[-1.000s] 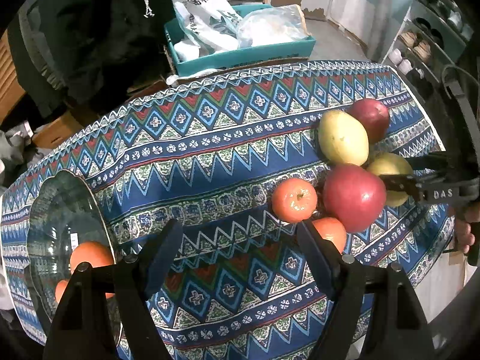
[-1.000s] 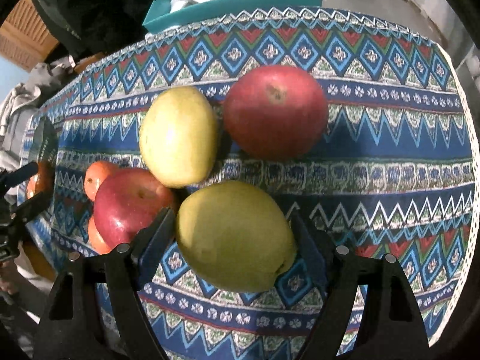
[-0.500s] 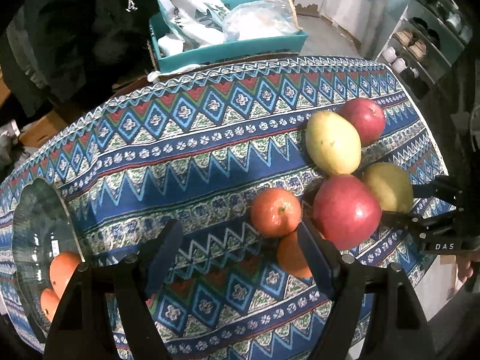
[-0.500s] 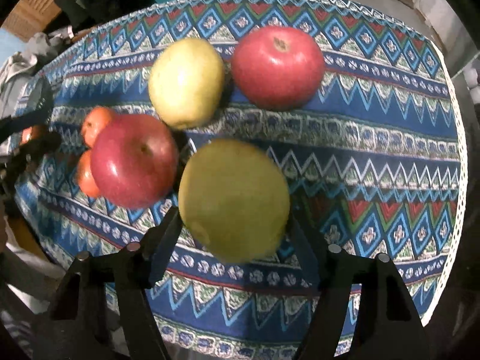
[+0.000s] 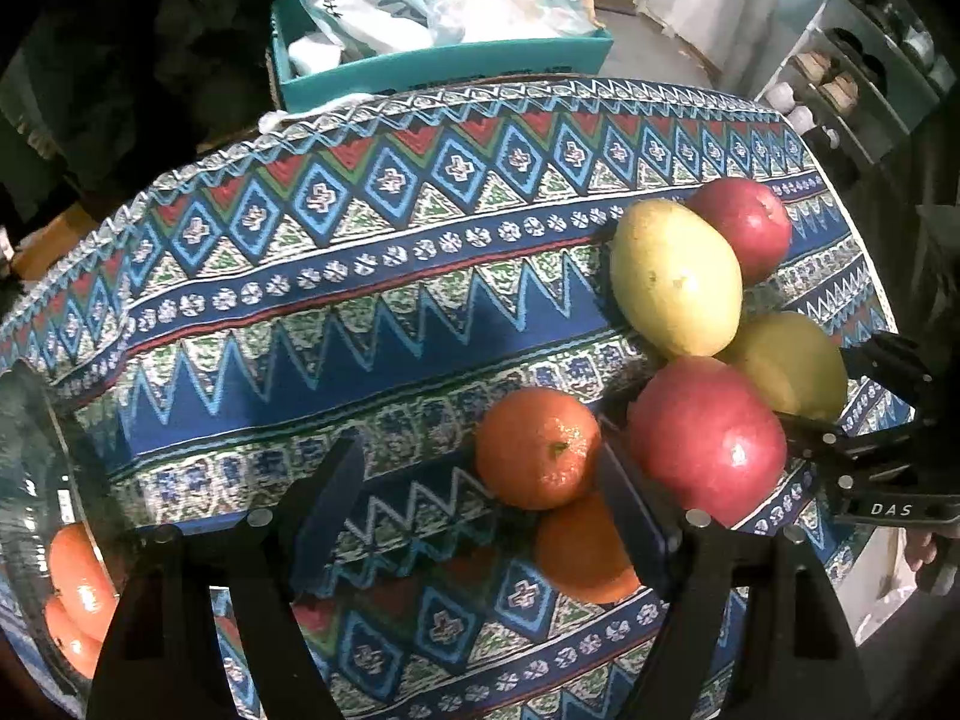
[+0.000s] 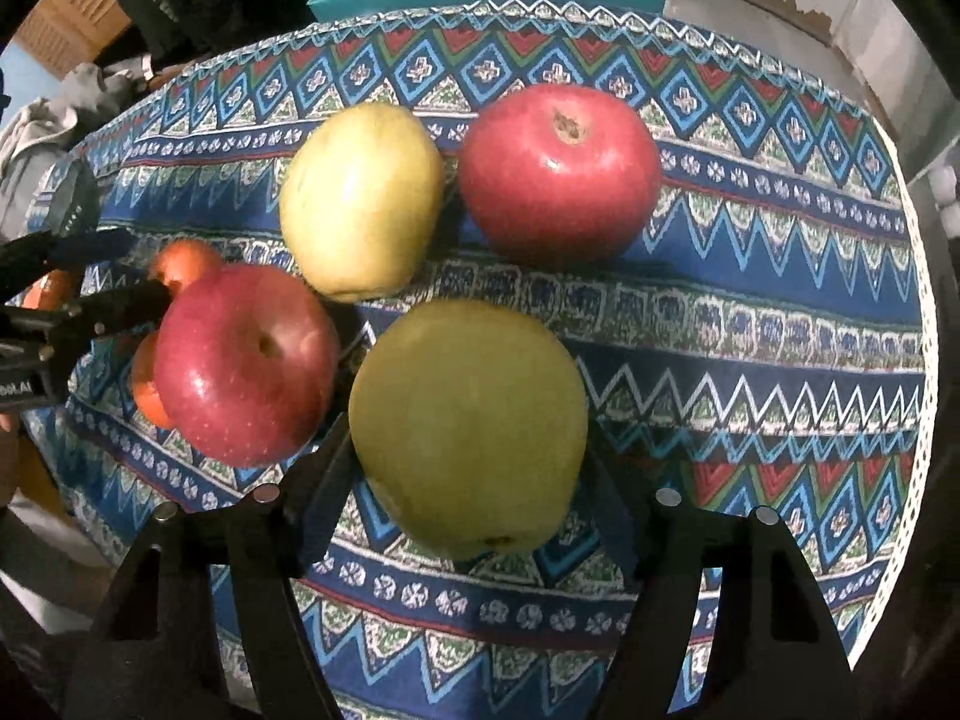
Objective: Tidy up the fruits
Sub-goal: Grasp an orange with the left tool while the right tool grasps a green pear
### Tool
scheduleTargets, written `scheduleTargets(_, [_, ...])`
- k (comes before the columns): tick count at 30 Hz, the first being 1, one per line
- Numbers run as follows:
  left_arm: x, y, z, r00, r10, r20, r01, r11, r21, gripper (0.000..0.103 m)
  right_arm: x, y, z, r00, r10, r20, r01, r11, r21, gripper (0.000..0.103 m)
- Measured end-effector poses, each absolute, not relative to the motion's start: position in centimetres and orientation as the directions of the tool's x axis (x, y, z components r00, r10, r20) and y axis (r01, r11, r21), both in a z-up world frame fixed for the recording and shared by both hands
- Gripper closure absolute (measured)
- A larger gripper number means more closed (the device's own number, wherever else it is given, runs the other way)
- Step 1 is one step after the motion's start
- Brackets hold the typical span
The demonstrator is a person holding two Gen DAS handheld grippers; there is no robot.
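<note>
Your right gripper [image 6: 465, 474] clamps a smooth yellow-green apple [image 6: 468, 426] above the patterned tablecloth [image 6: 750, 312], your left gripper [image 5: 480, 498] gapes empty beside an orange [image 5: 537, 447], and "DAS" marks the right tool.

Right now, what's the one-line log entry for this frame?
right gripper: shut on green apple, lifted | left gripper: open beside orange | bowl: oranges inside

Fruit and ware, counted
Two red apples [image 6: 246, 363], two yellow-green apples [image 6: 468, 426], four oranges [image 5: 537, 447], one glass bowl [image 5: 24, 456], one teal bin [image 5: 444, 69]
</note>
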State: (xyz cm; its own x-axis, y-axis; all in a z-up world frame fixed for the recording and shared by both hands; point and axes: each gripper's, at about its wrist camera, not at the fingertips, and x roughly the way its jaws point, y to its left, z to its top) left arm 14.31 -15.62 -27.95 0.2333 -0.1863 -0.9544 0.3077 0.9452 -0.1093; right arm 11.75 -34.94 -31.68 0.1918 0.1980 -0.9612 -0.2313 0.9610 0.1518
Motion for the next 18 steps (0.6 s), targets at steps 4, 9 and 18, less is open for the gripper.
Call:
scheduleTargets(4, [14.5,-16.1,-28.4,0.219,-0.210,-0.953,0.322,0.937,-0.133,0.022,12.5,-33.9,-32.0,0.210,0.199,-0.957,-0.236,0.960,0.147,0.030])
scheduleTargets(9, [14.8,-16.7,-29.0,0.197,-0.237,-0.951,0.323,0.932,-0.166,0.022,13.7,-33.4,-32.1,0.222,0.197,-0.955,-0.246,0.959,0.141,0.030])
scheduleTargets(18, [14.9,-18.0,-29.3,0.163,-0.322,-0.933,0.348,0.903,-0.251,0.054,10.9,-34.8,-32.2,0.294,0.194,-0.936,-0.194,0.971,0.140,0.031])
